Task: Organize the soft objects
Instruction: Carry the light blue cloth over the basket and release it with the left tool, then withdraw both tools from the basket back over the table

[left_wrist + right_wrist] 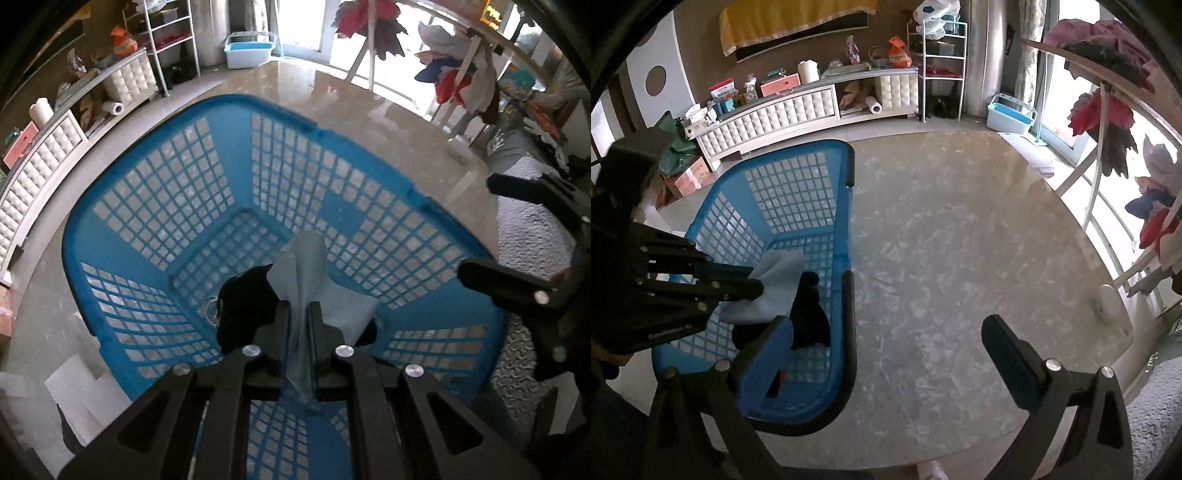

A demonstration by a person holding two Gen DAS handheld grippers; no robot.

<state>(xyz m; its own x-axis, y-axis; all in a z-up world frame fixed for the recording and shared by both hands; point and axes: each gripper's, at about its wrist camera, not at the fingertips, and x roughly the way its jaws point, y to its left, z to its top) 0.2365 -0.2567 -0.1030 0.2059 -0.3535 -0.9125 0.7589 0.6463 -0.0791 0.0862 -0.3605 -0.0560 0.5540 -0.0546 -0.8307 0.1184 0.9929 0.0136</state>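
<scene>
A blue lattice laundry basket (74, 236) sits on the marble table, at the left in the right wrist view (798, 146). My left gripper (299, 308) is shut on a pale grey-blue cloth (303, 266) that hangs from the pads down inside the basket. A black garment (243, 306) lies on the basket floor beside and under the cloth. In the right wrist view the left gripper (755, 280) holds the cloth (779, 273) above the black garment (809, 317). My right gripper (888, 328) stands open over the bare table beside the basket, nothing between its fingers.
The round marble table (942, 240) spreads to the right of the basket. A small white device (1108, 299) lies near its right edge. A drying rack with hanging clothes (1100, 118) stands at the right. A white cabinet (798, 107) lines the far wall.
</scene>
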